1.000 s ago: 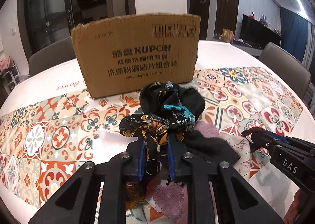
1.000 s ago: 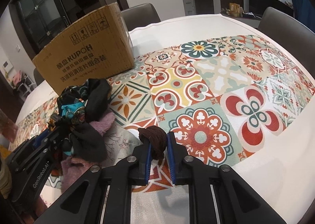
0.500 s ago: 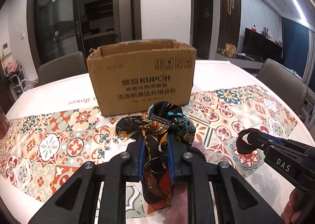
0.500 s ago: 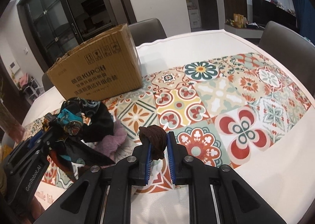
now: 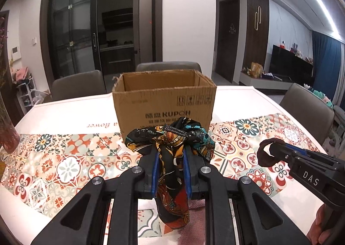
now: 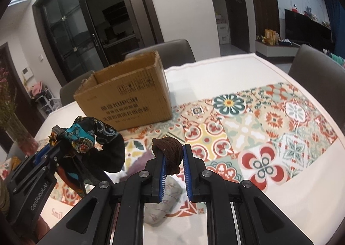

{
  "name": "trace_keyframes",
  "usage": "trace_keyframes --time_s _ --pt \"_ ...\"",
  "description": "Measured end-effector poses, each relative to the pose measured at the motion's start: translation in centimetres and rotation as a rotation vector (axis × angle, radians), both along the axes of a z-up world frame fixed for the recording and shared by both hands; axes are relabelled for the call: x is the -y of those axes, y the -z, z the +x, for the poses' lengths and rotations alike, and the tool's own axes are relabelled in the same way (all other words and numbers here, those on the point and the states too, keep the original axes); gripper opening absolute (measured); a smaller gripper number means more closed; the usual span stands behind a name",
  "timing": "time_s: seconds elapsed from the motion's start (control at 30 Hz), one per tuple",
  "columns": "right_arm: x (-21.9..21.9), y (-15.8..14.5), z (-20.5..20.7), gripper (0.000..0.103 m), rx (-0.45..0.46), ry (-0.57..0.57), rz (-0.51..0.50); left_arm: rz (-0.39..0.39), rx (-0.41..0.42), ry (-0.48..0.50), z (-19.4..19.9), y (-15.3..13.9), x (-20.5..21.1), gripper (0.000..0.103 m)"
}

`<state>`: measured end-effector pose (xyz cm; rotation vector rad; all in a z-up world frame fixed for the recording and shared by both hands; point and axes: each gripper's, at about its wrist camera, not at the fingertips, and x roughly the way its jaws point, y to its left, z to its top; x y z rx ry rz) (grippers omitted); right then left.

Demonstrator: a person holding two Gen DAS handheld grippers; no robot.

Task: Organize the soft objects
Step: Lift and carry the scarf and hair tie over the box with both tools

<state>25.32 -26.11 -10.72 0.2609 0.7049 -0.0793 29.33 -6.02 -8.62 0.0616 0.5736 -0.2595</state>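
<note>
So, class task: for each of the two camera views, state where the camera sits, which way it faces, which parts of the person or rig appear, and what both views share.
Left wrist: on the left gripper, facing the cardboard box; it clamps the patterned scarf; the right gripper and a bit of hand enter at right.
Right wrist: on the right gripper, facing the tablecloth and box; it clamps a brown knitted item; the left gripper shows at left.
Shared: box, scarf, brown item, tablecloth, both grippers.
</note>
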Motion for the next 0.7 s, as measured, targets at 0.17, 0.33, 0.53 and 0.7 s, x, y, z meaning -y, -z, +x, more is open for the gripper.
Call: trace_keyframes --time_s 0.17,0.33,0.53,0.7 --pt "-0.7 -2.0 -0.2 0.016 0.037 -0.028 -0.014 0.003 0.024 -0.021 -0.6 -1.4 -0.5 0.020" --pt "-1.3 -3.7 -0.3 0.016 0.067 -0.054 -0.020 0.004 0.046 -0.037 -1.2 -2.8 -1.1 0.020" --pt "-1.9 -5.4 -0.4 0.016 0.099 -0.080 -0.020 -0.010 0.084 -0.046 -1.6 -4.7 -1.6 0.020" --pt "-2.4 -6.9 -0.2 0.016 0.131 -0.095 -0.031 -0.017 0.116 -0.051 -1.6 -6.0 -1.9 0.020"
